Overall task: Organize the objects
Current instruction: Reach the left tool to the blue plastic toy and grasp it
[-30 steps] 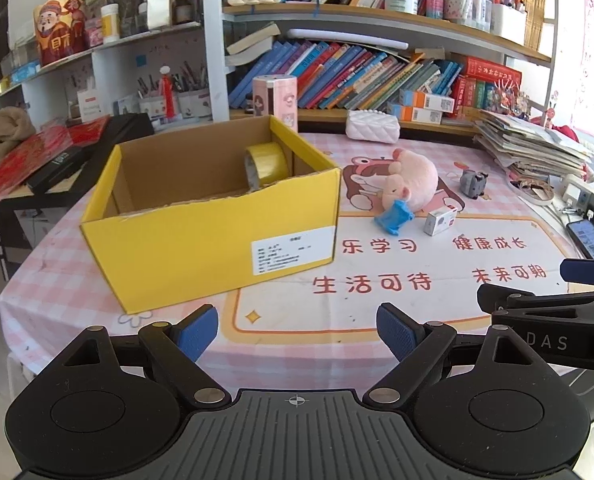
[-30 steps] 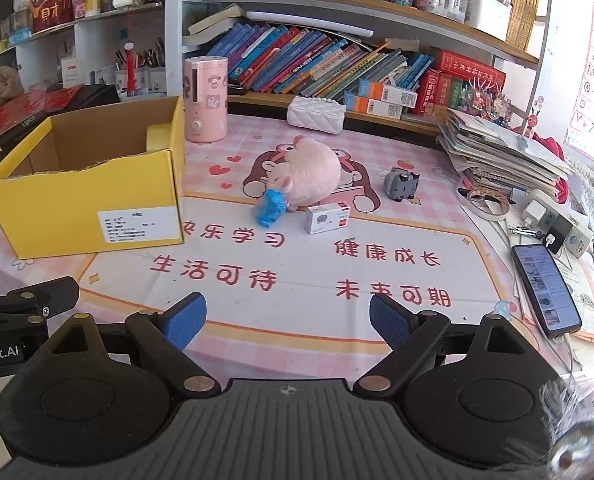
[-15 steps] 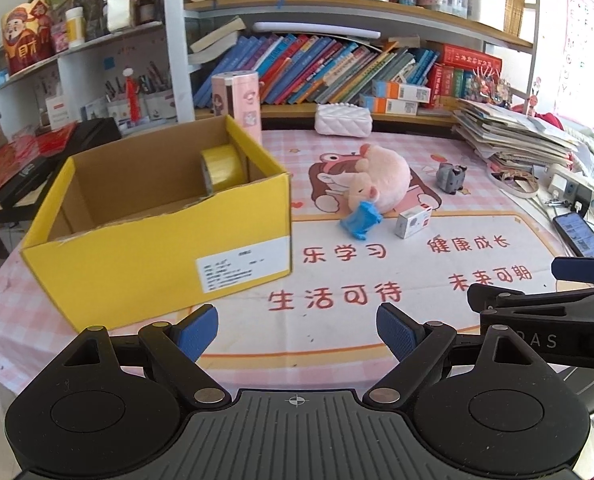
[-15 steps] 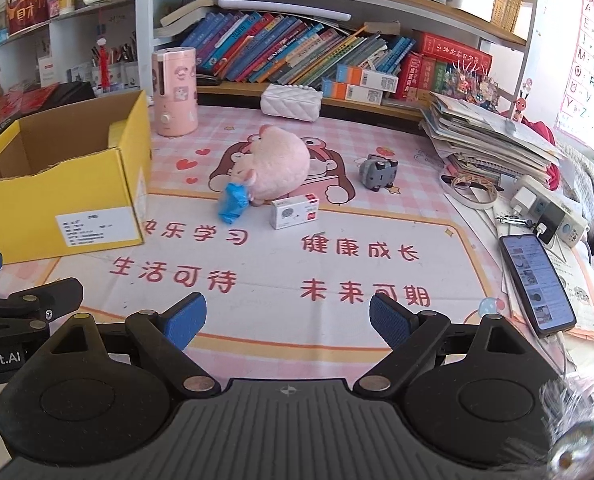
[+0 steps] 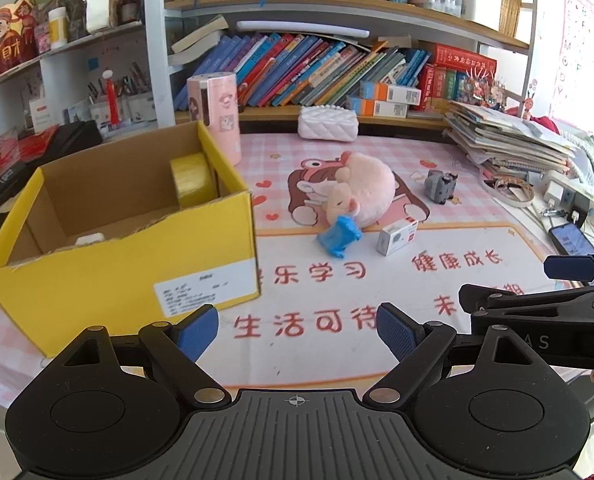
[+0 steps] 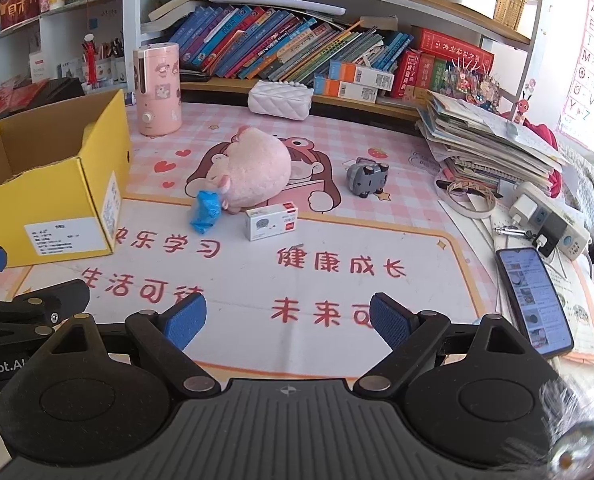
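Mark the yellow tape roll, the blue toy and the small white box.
yellow tape roll (image 5: 191, 180), left wrist view, on its outer yellow band.
blue toy (image 6: 205, 212), right wrist view, middle of its body.
small white box (image 6: 271, 221), right wrist view, on its front face.

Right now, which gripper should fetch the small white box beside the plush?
Right, probably. The right gripper is open and faces the small white box almost straight ahead; from the left gripper it lies off to the right.
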Motion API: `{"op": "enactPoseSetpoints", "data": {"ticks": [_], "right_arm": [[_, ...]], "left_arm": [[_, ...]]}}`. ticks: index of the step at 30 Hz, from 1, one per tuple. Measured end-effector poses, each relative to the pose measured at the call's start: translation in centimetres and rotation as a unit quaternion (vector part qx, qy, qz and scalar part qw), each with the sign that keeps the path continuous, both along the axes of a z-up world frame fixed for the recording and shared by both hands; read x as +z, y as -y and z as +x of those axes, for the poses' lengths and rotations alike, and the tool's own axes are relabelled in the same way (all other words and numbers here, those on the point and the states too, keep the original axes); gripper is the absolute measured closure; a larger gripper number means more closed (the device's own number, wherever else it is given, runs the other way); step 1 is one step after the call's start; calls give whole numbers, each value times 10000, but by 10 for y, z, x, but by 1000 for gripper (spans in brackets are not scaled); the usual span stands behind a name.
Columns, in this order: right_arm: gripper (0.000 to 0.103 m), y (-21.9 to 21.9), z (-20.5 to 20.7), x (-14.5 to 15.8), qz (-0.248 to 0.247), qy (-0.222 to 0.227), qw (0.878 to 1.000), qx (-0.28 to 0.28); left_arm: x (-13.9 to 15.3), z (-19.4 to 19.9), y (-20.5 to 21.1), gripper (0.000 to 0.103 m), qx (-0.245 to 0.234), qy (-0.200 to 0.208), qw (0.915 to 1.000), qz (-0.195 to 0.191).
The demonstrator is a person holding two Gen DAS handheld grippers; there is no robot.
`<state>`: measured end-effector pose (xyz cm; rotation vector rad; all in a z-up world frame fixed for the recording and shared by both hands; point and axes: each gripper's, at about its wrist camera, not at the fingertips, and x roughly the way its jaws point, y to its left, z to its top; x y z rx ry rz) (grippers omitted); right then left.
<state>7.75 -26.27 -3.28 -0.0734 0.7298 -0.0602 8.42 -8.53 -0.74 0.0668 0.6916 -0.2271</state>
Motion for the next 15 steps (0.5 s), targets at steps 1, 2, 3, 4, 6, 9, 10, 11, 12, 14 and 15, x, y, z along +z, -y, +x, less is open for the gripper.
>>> {"op": "enactPoseSetpoints", "data": {"ticks": [1,2,3,4,6,9,10,11,12,14,15], "right_arm": [[14,2,2,1,0,12,10000,8],[15,4,5,1,8,28,10000,22],[15,5,7,2,15,39,10000,37],[15,7,10,2,18,46,10000,52],[15,11,17,1,25,31,10000,83],[16,18,29,0,34,0,9999,122],[16,20,33,0,38,-4,9999,133],[16,22,37,0,40,-8,9999,146],[16,25,41,0,45,-9,9999,162],[16,29,48,0,52,-8,9998,202],[16,31,51,-1,53,-11,9997,225]], "left_arm": [[1,2,2,15,3,24,10000,-4],[1,4,4,15,9,46,10000,-3],[1,7,7,15,13,59,10000,0],[1,9,9,15,16,60,10000,3],[-1,16,14,15,19,23,10000,16],[-2,25,22,15,41,9,10000,30],[-2,28,24,15,51,10,10000,32],[-2,31,27,15,65,8,10000,34],[-2,33,29,15,79,9,10000,35],[-2,38,34,15,114,6,9999,43],[-2,41,36,15,133,2,9999,52]]}}
